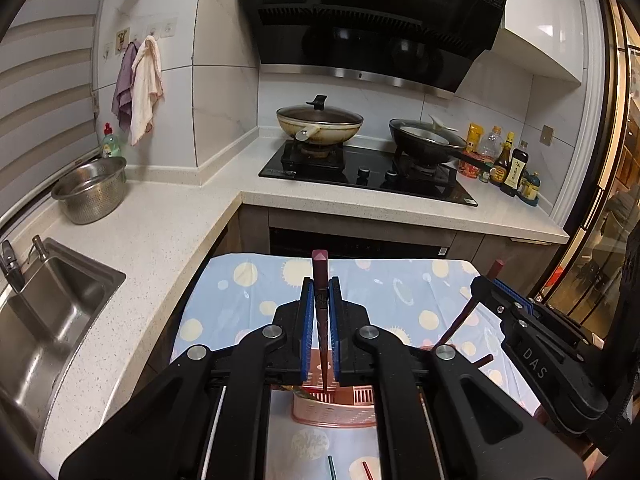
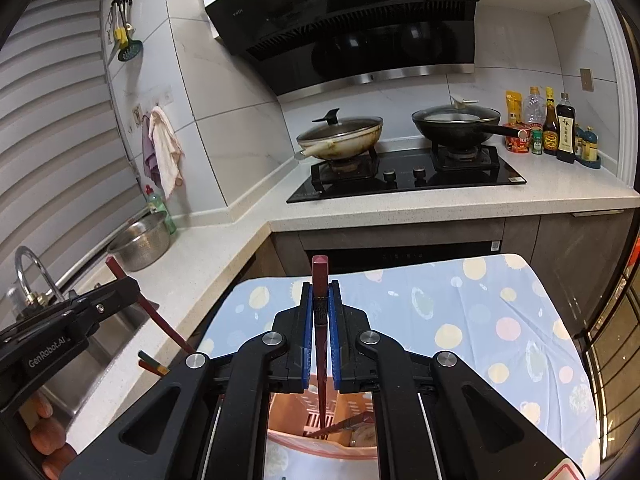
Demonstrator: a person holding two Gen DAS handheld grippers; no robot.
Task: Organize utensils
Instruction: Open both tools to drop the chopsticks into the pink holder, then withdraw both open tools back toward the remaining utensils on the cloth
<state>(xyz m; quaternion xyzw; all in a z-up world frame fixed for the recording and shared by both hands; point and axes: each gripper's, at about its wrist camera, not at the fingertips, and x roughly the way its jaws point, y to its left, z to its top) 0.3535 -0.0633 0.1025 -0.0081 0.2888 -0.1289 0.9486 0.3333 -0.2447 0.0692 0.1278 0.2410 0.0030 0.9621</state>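
**Two chopsticks held over a pink basket in a home kitchen**

The left tool point(image 1: 321, 300) is clamped on a dark red chopstick point(image 1: 321, 304), its blue pads pressed against both sides of the shaft. The stick stands nearly upright, its square top above the fingertips and its thin end reaching down into a pink slotted utensil basket point(image 1: 334, 410) on the cloth-covered tabletop point(image 1: 400, 292). The right tool point(image 2: 320, 304) grips a second chopstick point(image 2: 320, 312) in the same manner, its tip down inside the same basket point(image 2: 296, 412), where another stick already lies slanted. In the left wrist view the right tool appears at the right edge; in the right wrist view the left tool shows at the left edge, over the sink side. More chopsticks point(image 1: 350, 470), one green and one red, lie on the patterned cloth near the bottom of the left view. Behind, a cream wok point(image 1: 319, 126) and a black pan point(image 1: 430, 142), both lidded, sit on the gas hob, with sauce bottles point(image 1: 508, 164) to the right and a steel colander point(image 1: 91, 190) beside the sink point(image 1: 48, 312).
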